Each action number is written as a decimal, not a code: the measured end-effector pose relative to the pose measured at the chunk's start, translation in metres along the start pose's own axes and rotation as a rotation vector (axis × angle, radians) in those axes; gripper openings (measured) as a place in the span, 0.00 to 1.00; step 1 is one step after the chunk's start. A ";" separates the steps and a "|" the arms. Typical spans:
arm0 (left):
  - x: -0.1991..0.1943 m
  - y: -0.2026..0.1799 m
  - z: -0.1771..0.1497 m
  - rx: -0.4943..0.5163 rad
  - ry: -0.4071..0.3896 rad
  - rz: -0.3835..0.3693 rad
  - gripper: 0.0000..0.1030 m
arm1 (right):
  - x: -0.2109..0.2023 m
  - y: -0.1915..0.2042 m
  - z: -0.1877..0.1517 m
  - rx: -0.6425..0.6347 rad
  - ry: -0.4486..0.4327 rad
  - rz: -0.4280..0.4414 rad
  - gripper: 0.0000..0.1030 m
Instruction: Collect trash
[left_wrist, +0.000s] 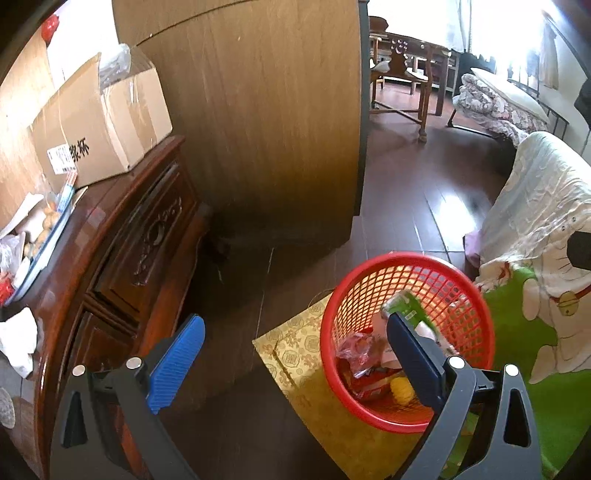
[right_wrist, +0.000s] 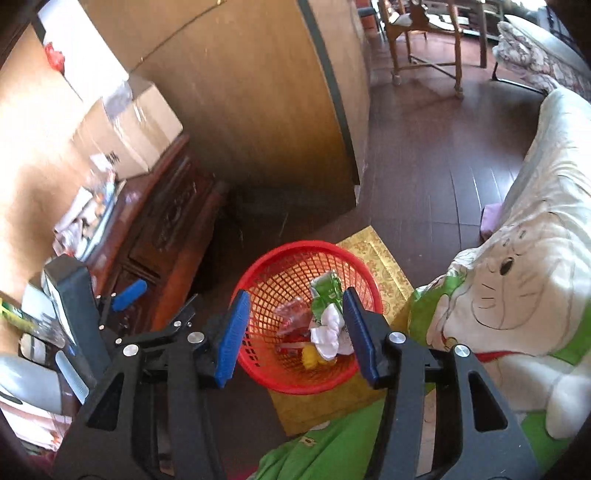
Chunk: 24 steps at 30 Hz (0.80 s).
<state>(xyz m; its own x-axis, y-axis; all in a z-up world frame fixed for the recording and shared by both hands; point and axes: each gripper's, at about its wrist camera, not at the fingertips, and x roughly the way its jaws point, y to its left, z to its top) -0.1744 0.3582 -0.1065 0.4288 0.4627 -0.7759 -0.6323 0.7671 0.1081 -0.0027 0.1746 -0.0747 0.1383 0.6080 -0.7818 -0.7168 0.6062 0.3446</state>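
A red mesh waste basket (left_wrist: 476, 295) stands on the dark floor on a gold mat (left_wrist: 295, 347). It holds a green carton (left_wrist: 406, 304), red wrappers (left_wrist: 360, 354) and something yellow (left_wrist: 400, 391). My left gripper (left_wrist: 295, 362) is open and empty, its right finger over the basket rim. In the right wrist view my right gripper (right_wrist: 293, 332) is open and empty above the basket (right_wrist: 280, 258); a crumpled white tissue (right_wrist: 327, 332) lies on top of the trash between the fingers, beside the green carton (right_wrist: 327, 290). The left gripper (right_wrist: 129, 291) shows at left.
A dark carved wooden cabinet (left_wrist: 122, 251) stands at left with a cardboard box (left_wrist: 99, 125), a snack tray (left_wrist: 44, 225) and crumpled white paper (left_wrist: 18, 339) on top. A cartoon-print quilt (left_wrist: 535, 229) covers the bed at right. A wood partition (left_wrist: 258, 110) stands behind.
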 end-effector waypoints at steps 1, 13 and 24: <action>-0.004 -0.002 0.002 0.005 -0.008 0.000 0.94 | -0.004 -0.001 0.000 0.000 -0.010 0.001 0.51; -0.085 -0.049 0.035 0.112 -0.173 -0.001 0.94 | -0.123 -0.032 -0.007 0.053 -0.287 -0.022 0.59; -0.148 -0.126 0.045 0.245 -0.270 -0.033 0.94 | -0.212 -0.100 -0.043 0.170 -0.484 -0.089 0.66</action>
<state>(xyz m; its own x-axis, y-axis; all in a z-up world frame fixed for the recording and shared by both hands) -0.1292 0.2132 0.0228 0.6221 0.5117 -0.5926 -0.4561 0.8520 0.2568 0.0098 -0.0369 0.0343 0.5229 0.6933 -0.4959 -0.5725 0.7167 0.3983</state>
